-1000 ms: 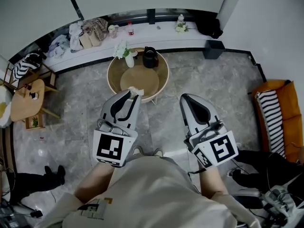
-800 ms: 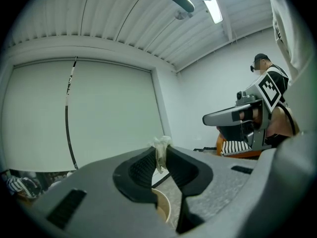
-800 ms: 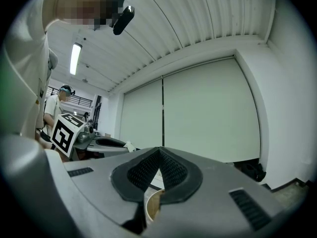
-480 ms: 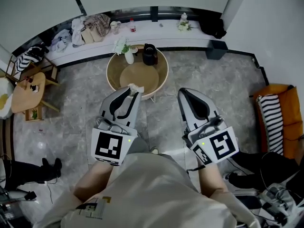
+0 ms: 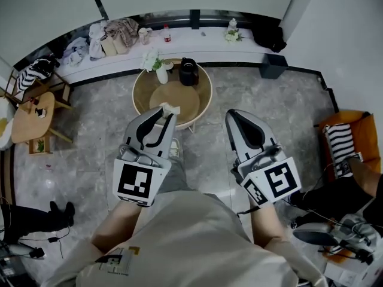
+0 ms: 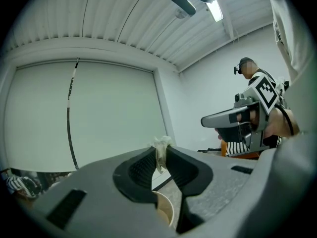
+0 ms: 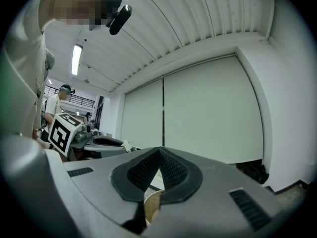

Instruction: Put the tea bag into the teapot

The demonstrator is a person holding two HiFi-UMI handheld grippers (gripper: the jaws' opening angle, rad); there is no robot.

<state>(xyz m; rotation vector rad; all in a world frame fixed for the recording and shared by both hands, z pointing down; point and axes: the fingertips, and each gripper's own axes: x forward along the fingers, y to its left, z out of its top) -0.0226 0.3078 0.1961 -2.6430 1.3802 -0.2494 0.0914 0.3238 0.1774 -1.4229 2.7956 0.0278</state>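
Two claws side by side: left claw clamps the tea bag at its tips, bag poking up above them. Right claw closed, empty. Teapot sits far on the round tabletop beyond the left claw, vase just left of it.
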